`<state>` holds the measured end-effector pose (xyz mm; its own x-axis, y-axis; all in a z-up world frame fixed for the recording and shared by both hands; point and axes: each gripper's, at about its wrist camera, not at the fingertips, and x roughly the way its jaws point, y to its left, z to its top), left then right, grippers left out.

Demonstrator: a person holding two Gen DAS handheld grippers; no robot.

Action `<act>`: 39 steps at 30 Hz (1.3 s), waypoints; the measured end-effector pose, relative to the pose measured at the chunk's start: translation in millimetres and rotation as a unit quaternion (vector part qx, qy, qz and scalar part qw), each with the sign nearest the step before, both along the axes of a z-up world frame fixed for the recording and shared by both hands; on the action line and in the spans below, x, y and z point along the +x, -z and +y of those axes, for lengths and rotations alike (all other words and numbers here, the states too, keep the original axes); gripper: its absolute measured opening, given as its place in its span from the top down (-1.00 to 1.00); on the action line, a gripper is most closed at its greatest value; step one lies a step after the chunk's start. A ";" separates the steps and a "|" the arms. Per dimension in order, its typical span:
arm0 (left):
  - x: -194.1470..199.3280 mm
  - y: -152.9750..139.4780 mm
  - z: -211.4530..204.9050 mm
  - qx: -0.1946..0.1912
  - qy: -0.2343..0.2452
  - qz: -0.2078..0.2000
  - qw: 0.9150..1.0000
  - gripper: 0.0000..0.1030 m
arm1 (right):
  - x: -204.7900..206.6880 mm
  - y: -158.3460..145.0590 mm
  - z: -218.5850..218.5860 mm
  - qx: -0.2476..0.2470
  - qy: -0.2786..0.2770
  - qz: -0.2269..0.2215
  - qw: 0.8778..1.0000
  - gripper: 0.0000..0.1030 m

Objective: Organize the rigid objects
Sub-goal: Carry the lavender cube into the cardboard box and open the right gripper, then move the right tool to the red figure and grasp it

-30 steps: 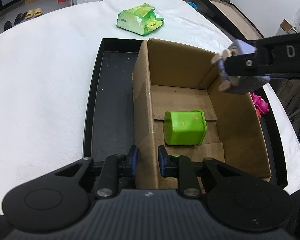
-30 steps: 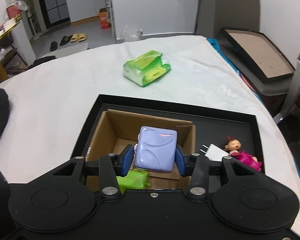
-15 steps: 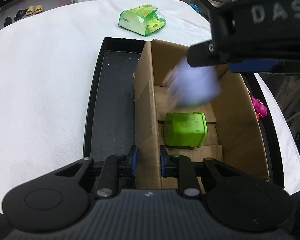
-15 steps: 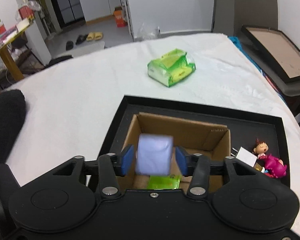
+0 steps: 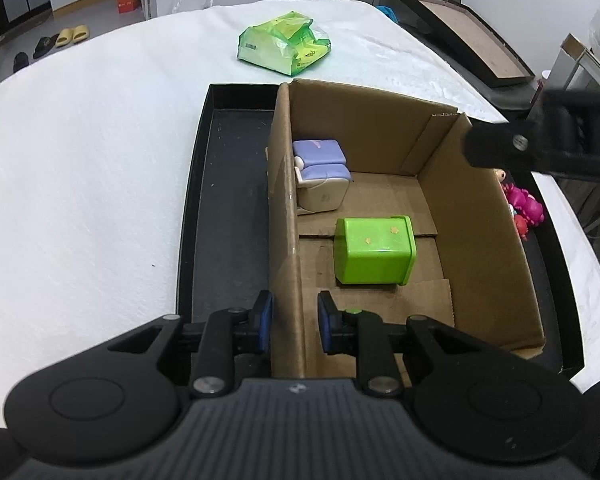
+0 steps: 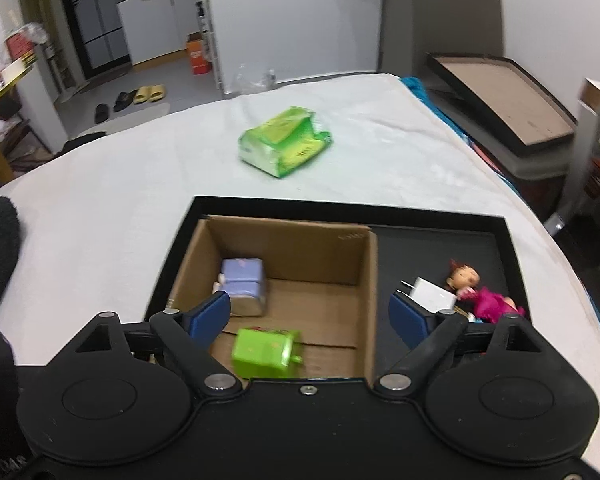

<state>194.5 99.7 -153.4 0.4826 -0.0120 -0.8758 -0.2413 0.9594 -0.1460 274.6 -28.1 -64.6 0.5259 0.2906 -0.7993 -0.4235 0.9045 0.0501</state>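
White walls (image 6: 300, 12), grey floor (image 6: 156, 68), dark-framed glass doors (image 6: 96, 20)

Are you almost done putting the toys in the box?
About halfway. Done: the purple toy and the green cube lie inside the cardboard box. In hand: nothing to carry; the right gripper has its jaws wide open and empty, while the left gripper pinches the box's wall. Left: the doll and the white block sit in the black tray beside the box.

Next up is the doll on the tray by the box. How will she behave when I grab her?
The doll lies flat, so rolling seems unlikely. Her big head and thin limbs suggest an uneven, possibly fragile grip; the body looks safer. She touches the white block, which may shift.
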 end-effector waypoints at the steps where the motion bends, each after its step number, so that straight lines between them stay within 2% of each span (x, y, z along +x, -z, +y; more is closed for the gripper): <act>1: -0.1 -0.5 -1.3 0.003 0.000 0.000 1.000 0.55 | -0.2 0.8 -5.4 0.002 0.006 -0.001 1.000 -0.69; 5: -1.2 -2.6 -2.3 0.007 -0.004 -0.003 1.000 0.51 | -2.5 2.8 -22.4 0.008 0.022 -0.005 1.000 -0.78; 11: -4.9 -6.8 -5.2 0.021 -0.011 -0.007 1.000 0.51 | -6.9 3.2 -37.5 0.007 0.013 -0.026 1.000 -0.83; 18: -3.1 -6.7 -14.1 0.051 -0.006 0.001 0.999 0.48 | -3.5 10.0 -57.0 0.017 0.019 -0.017 1.000 -0.84; 25: -1.2 -7.0 -16.0 0.048 -0.015 -0.001 0.999 0.27 | -0.5 23.1 -82.1 0.031 0.036 -0.012 0.999 -0.84; 29: 0.5 -7.7 -21.6 0.066 -0.015 0.002 0.998 0.03 | 1.3 31.8 -95.1 0.038 0.045 -0.011 0.998 -0.84; 32: 0.9 -8.1 -25.7 0.077 -0.012 0.002 0.997 -0.06 | 2.8 39.3 -105.6 0.044 0.055 -0.012 0.997 -0.84; 39: 5.8 -7.2 -31.1 0.096 -0.013 0.006 0.995 -0.09 | 7.8 56.3 -126.9 0.047 0.080 -0.026 0.995 -0.83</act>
